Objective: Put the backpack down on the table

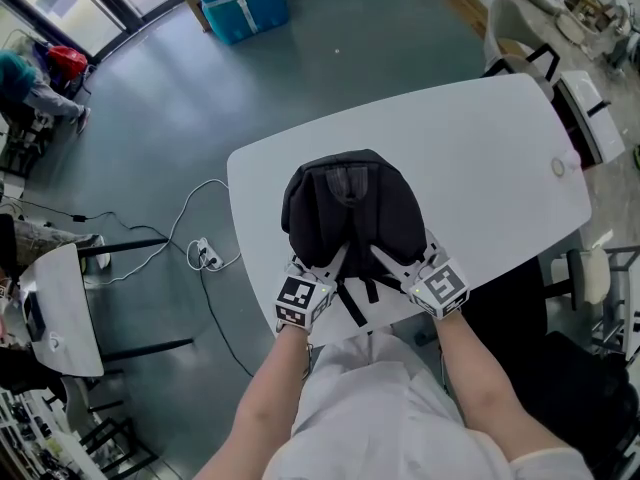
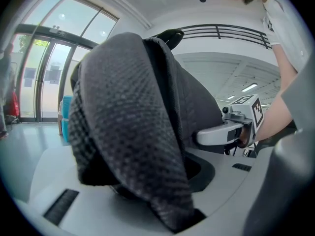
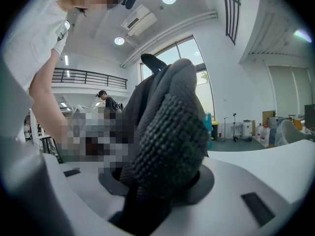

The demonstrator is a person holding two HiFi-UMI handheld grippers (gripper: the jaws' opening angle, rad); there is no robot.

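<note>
Backpack (image 1: 350,213), black woven fabric, rounded, at near edge of white oval table (image 1: 500,148), apparently resting there. Left gripper (image 1: 322,266) clamps padded left shoulder strap (image 2: 147,146); right gripper (image 1: 415,260) pinches right shoulder strap (image 3: 167,141).

No words, brands or numbers are readable, on the backpack (image 1: 350,208) between the jaws or elsewhere; the square markers (image 1: 296,298) bear patterns only.

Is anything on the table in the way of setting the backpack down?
Nothing visible does. The backpack is over bare table; only a small round disc sits far off near the right end. Directly underneath is hidden.
</note>
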